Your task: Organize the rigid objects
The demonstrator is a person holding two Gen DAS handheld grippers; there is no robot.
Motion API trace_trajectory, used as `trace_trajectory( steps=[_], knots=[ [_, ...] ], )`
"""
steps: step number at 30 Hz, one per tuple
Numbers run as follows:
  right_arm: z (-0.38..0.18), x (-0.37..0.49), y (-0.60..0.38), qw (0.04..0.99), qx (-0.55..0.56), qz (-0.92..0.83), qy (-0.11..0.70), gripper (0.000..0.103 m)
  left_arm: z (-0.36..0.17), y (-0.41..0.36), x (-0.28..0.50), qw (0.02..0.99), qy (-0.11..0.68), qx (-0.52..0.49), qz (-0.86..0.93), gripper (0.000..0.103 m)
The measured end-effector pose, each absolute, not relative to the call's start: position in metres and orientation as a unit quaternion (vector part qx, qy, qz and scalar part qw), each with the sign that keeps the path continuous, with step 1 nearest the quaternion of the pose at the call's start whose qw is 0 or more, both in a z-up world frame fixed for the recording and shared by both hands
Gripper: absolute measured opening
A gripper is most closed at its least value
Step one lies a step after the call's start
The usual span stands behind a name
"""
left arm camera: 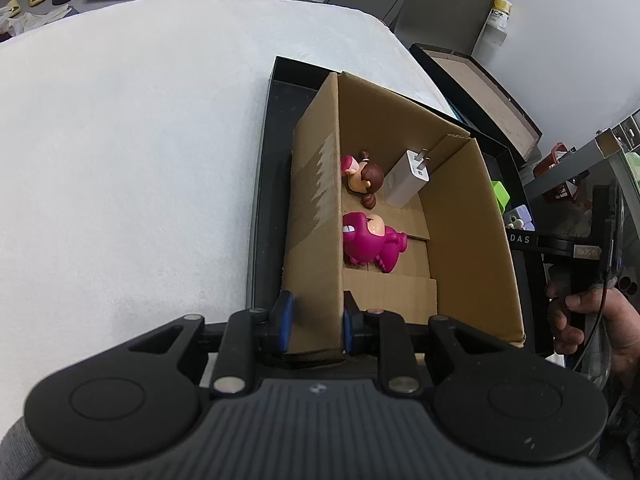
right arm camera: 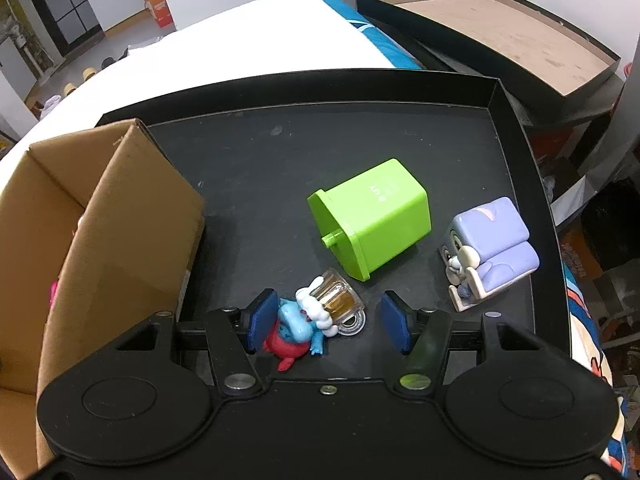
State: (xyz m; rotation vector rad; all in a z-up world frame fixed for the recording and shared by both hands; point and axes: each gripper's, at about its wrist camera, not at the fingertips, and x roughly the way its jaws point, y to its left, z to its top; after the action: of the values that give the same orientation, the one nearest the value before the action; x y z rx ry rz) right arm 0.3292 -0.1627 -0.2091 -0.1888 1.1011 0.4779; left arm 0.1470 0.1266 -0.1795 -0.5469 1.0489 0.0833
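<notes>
My left gripper [left arm camera: 316,320] is shut on the left wall of an open cardboard box [left arm camera: 320,216]. Inside the box lie a pink dinosaur figure [left arm camera: 370,242], a brown-haired doll figure [left arm camera: 364,176] and a white charger [left arm camera: 408,178]. My right gripper [right arm camera: 328,318] is open, its pads on either side of a blue figure with a beer mug [right arm camera: 316,312] lying on the black tray [right arm camera: 248,160]. A green bin-shaped container [right arm camera: 372,218] lies on its side and a lilac sofa figure [right arm camera: 488,248] sits to the right. The box also shows at the left in the right wrist view [right arm camera: 112,232].
The tray [left arm camera: 264,184] rests on a white padded surface [left arm camera: 132,152]. A second black tray with a brown floor [right arm camera: 500,36] stands behind. The other hand and its gripper [left arm camera: 592,280] show at the right of the left wrist view. Shelves and clutter lie beyond.
</notes>
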Motion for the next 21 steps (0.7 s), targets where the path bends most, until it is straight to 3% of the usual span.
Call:
trace_trajectory(
  steps=[6,11,18,21],
  knots=[
    [-0.211,0.326,-0.161,0.817,-0.101,0.227,0.521,0.053,-0.179,0.126,0.147,0.829,0.494,-0.258,0.040,0.023],
    [-0.210,0.322,-0.160,0.811,-0.100,0.237,0.526,0.038,-0.178,0.126,0.146,0.830,0.493,-0.257,0.039,0.023],
    [-0.206,0.324,-0.166,0.811,-0.093,0.228,0.531,0.040,-0.177,0.126,0.145,0.833,0.490,-0.255,0.038,0.023],
    [-0.201,0.325,-0.172,0.812,-0.077,0.235,0.528,0.049,-0.176,0.125,0.145,0.833,0.491,-0.252,0.040,0.023]
  ],
)
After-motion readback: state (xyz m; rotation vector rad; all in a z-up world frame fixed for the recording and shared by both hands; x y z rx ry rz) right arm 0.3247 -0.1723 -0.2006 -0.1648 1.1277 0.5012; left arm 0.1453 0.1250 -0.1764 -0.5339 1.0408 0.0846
